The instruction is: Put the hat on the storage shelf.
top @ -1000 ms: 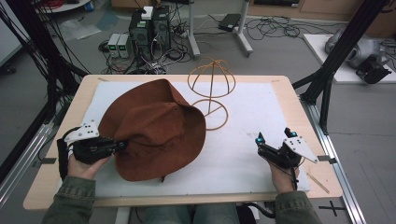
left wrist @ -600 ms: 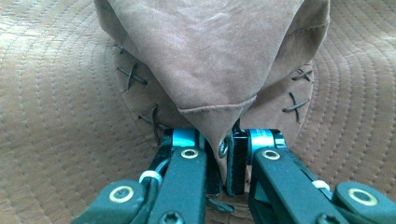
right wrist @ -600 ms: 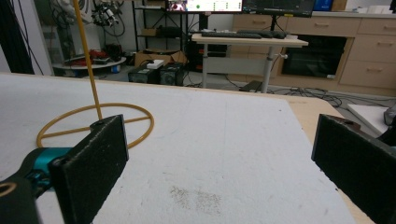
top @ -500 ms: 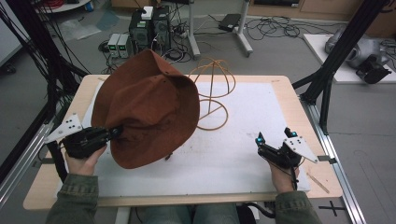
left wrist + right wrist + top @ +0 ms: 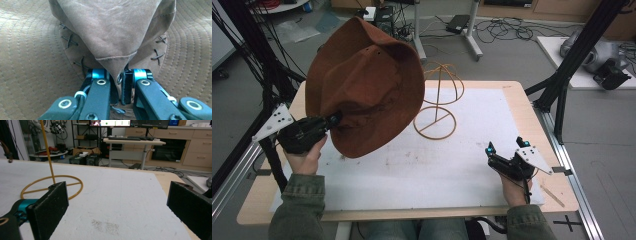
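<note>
The left gripper [image 5: 331, 120] holds the brown hat [image 5: 364, 82] lifted clear of the desk [image 5: 512, 90], tilted, its crown facing the camera in the high view. In the left gripper view the jaws are nearly together, pinching a pointed fold of the hat [image 5: 110, 37] between them; a small metal eyelet [image 5: 119, 79] sits at the tip of that fold, just inside the right-hand jaw. To both sides of the jaws spreads the hat's brim, a soft suede-like material quilted with concentric rows of stitching; dark cross-stitches run along the seam where crown meets brim.

Beyond the hat's edge stands the wire hat stand [image 5: 438, 102], a thin yellow frame with a flat ring base, a crossbar and a domed top. The hat's lower edge hangs near the stand's base but apart from it.

The right gripper [image 5: 504, 148] rests low over the white mat [image 5: 472, 165], well apart from hat and stand. Its jaws are spread wide with nothing between them. In the right gripper view the open mat lies between and ahead of the jaws, faintly speckled; the stand's ring base [image 5: 75, 185] lies ahead of the left-hand jaw, its upright rod rising out of frame. Beyond the right-hand jaw the mat ends and a strip of bare wooden desk edge follows.
</note>
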